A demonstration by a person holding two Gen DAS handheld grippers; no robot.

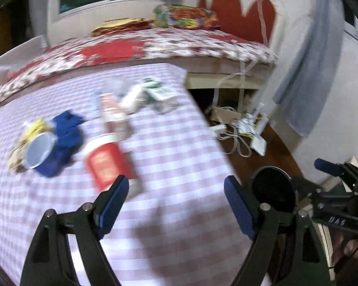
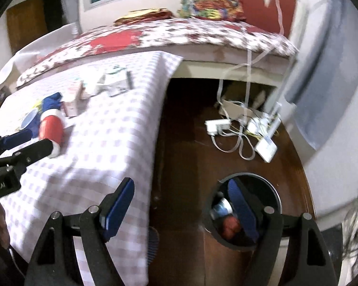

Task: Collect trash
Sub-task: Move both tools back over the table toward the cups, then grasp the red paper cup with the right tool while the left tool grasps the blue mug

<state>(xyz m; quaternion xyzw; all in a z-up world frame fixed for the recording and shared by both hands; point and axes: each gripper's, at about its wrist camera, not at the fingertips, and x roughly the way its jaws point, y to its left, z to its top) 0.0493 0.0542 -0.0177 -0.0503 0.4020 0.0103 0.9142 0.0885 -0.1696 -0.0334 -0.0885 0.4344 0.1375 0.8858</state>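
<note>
A red paper cup (image 1: 108, 160) lies on its side on the checked tablecloth (image 1: 169, 157), just ahead of my open left gripper (image 1: 176, 191). A blue cup (image 1: 41, 153) lies left of it with yellow wrappers. Crumpled cartons and boxes (image 1: 140, 97) lie farther back. My right gripper (image 2: 183, 197) is open and empty, off the table's right edge, above the floor. A black round bin (image 2: 244, 211) stands on the floor under its right finger, with trash inside. The red cup (image 2: 50, 128) and the left gripper (image 2: 27, 143) also show in the right wrist view.
A bed with a floral cover (image 1: 155, 45) stands behind the table. White power strips and cables (image 2: 241, 128) lie on the brown wooden floor below the bed. A white wall (image 2: 334, 119) is on the right.
</note>
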